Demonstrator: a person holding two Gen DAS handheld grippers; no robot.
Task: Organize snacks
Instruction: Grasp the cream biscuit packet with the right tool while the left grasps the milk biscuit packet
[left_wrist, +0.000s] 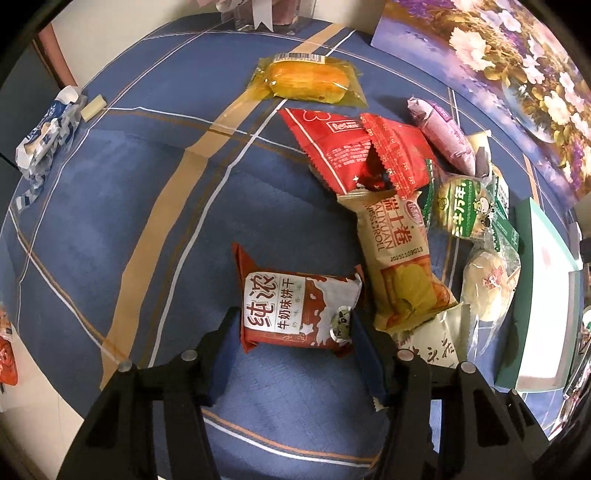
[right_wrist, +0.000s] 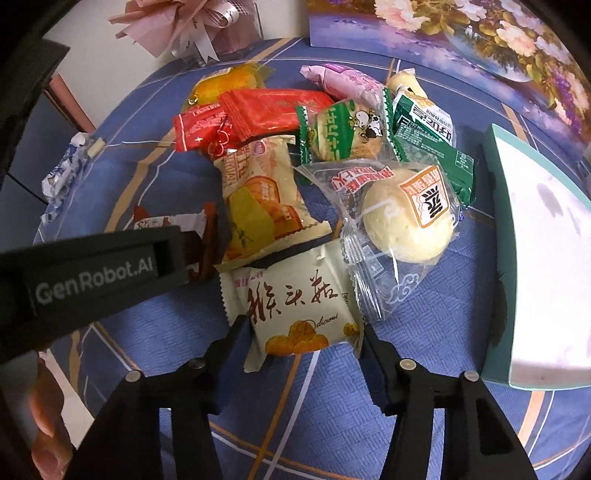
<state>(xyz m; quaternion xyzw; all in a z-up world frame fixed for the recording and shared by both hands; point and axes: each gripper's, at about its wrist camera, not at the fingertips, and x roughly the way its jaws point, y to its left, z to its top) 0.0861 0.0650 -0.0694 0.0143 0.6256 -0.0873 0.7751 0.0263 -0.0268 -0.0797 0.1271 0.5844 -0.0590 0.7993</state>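
Observation:
A red-brown and white milk biscuit packet (left_wrist: 295, 302) lies on the blue plaid tablecloth (left_wrist: 147, 221); my left gripper (left_wrist: 295, 339) is shut on it, pads against both sides. The left gripper's black body (right_wrist: 99, 269) reaches in from the left of the right wrist view and hides most of that packet (right_wrist: 201, 236). My right gripper (right_wrist: 303, 332) is shut on a cream packet (right_wrist: 295, 295) printed with brown script and golden biscuits, flat on the cloth at the near edge of the snack pile. That cream packet (left_wrist: 432, 343) also shows just right of the left gripper.
The pile holds a Swiss roll packet (right_wrist: 258, 195), red packets (right_wrist: 258, 107), green packets (right_wrist: 432, 140), a purple packet (right_wrist: 347, 83), a round pastry (right_wrist: 406, 221) and an orange cake (left_wrist: 310, 79). A teal box (right_wrist: 535, 258) stands right. A blue-white wrapper (left_wrist: 48, 136) lies far left.

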